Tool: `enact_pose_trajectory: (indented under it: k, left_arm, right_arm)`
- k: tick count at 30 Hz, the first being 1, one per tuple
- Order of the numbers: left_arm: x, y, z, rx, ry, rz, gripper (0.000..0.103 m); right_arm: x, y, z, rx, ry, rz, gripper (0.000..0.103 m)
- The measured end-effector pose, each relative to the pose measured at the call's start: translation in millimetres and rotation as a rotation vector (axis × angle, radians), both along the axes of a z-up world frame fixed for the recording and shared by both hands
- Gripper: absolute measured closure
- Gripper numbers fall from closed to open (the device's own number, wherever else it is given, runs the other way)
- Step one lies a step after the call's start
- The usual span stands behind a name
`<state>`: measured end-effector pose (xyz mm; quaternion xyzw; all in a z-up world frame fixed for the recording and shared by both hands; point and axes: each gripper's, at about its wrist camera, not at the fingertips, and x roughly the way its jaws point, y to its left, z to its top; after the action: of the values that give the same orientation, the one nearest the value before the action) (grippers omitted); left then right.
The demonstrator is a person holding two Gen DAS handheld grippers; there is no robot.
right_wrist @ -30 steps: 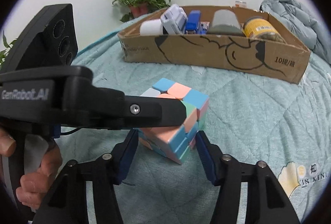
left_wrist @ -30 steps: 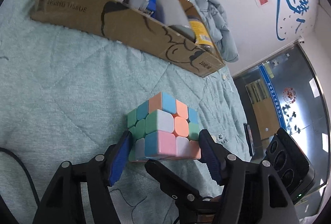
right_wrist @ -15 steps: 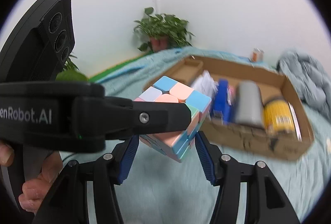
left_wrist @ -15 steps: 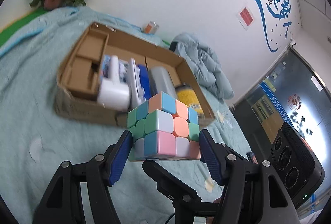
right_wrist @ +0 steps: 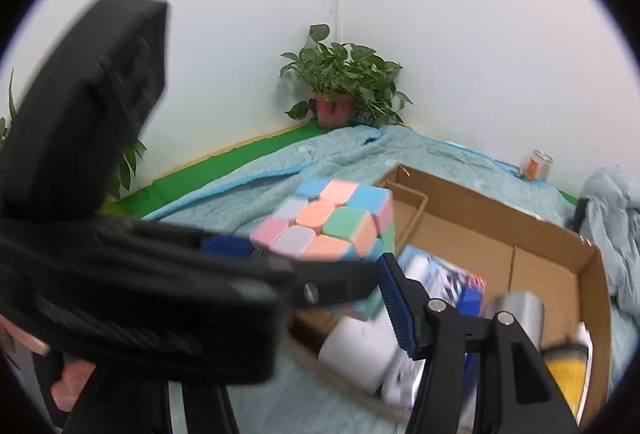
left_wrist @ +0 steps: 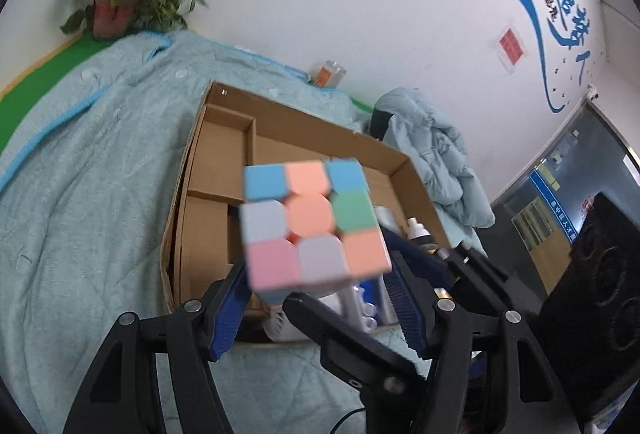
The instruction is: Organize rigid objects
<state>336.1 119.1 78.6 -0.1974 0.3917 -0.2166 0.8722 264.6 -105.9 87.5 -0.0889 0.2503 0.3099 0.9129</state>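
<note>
- Left claw [left_wrist: 316, 308] and right claw [right_wrist: 320, 274] are both clamping the puzzle cube [left_wrist: 314, 224] mid-frame.
- Cube is hanging above the cardboard box [left_wrist: 304, 129].

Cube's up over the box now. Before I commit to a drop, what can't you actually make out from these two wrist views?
- Left wrist: near half of the cardboard box, hidden by the puzzle cube and both tongs.
- Right wrist: the right tongs' left pad, covered by the left tongs' body.
- Right wrist: box contents such as the white roll are motion-blurred; labels unreadable.
- Both: the cube's underside.
</note>
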Motion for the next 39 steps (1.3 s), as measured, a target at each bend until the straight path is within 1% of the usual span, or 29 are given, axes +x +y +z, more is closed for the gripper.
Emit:
enact_pose_trajectory:
  k: [1, 2, 4, 7, 9, 10, 11, 13, 14, 15, 16, 18, 19, 20, 21, 22, 24, 26, 28, 30, 31, 35, 39]
  left_arm:
    - [10, 2, -5, 0.004, 0.011, 0.005, 0.042]
    - [21, 4, -11, 0.016, 0.018, 0.017, 0.046]
    - [41, 13, -21, 0.014, 0.037, 0.032, 0.046]
    - [63, 20, -39, 0.018, 0.056, 0.039, 0.046]
    - [70, 22, -50, 0.034, 0.069, 0.054, 0.046]
    - [73, 25, -54, 0.043, 0.075, 0.072, 0.044]
    - [73, 27, -56, 0.041, 0.073, 0.083, 0.043]
    - [69, 31, -57, 0.050, 0.053, 0.098, 0.043]
    - [63, 33, -55, 0.065, 0.037, 0.109, 0.041]
    - [56, 34, -51, 0.077, 0.019, 0.118, 0.039]
    - [48, 34, -47, 0.096, -0.005, 0.128, 0.036]
    - [23, 30, -35, 0.159, -0.074, 0.161, 0.020]
    - [9, 27, -29, 0.197, -0.110, 0.182, 0.014]
    - [-6, 22, -24, 0.229, -0.150, 0.204, 0.005]
    - [-22, 18, -20, 0.251, -0.193, 0.226, 0.001]
    - [-39, 11, -17, 0.270, -0.236, 0.248, 0.001]
    - [-66, -4, -15, 0.306, -0.274, 0.260, 0.001]
    - [-92, -25, -19, 0.347, -0.294, 0.254, 0.001]
    - [-118, -47, -24, 0.382, -0.322, 0.248, 0.001]
    - [-137, -66, -29, 0.404, -0.330, 0.242, 0.001]
    - [-143, -73, -31, 0.408, -0.329, 0.237, 0.001]
    - [-168, -102, -32, 0.397, -0.317, 0.227, 0.001]
    - [-186, -119, -19, 0.424, -0.335, 0.263, 0.001]
  right_arm:
    - [5, 4, -1, -0.013, 0.002, 0.006, 0.047]
    - [12, 9, -4, -0.032, 0.004, 0.008, 0.047]
    - [28, 16, -13, -0.044, 0.037, 0.006, 0.047]
    - [50, 18, -30, -0.026, 0.119, 0.000, 0.047]
    - [59, 16, -37, 0.000, 0.154, 0.002, 0.047]
    - [60, 14, -38, 0.002, 0.163, -0.017, 0.047]
    - [61, 10, -39, 0.009, 0.182, -0.034, 0.046]
    - [57, 4, -38, 0.030, 0.200, -0.032, 0.046]
    - [49, 0, -36, 0.028, 0.192, -0.031, 0.044]
    - [45, -3, -33, 0.021, 0.185, -0.025, 0.038]
    - [38, -7, -31, 0.018, 0.178, -0.021, 0.029]
    - [23, -17, -27, 0.020, 0.149, -0.029, 0.021]
    - [15, -23, -26, 0.019, 0.135, -0.039, 0.020]
    - [7, -28, -26, 0.015, 0.126, -0.055, 0.020]
    - [-4, -36, -28, 0.008, 0.123, -0.087, 0.019]
    - [-10, -41, -31, 0.005, 0.124, -0.114, 0.019]
    - [-30, -57, -40, -0.007, 0.126, -0.190, 0.019]
    - [-43, -69, -48, -0.019, 0.138, -0.255, 0.019]
    - [-58, -84, -59, -0.025, 0.174, -0.319, 0.019]
    - [-68, -98, -65, -0.012, 0.212, -0.369, 0.019]
    - [-72, -104, -66, -0.012, 0.217, -0.386, 0.019]
    - [-93, -124, -60, -0.019, 0.191, -0.455, 0.019]
    - [-110, -135, -47, -0.016, 0.140, -0.470, 0.019]
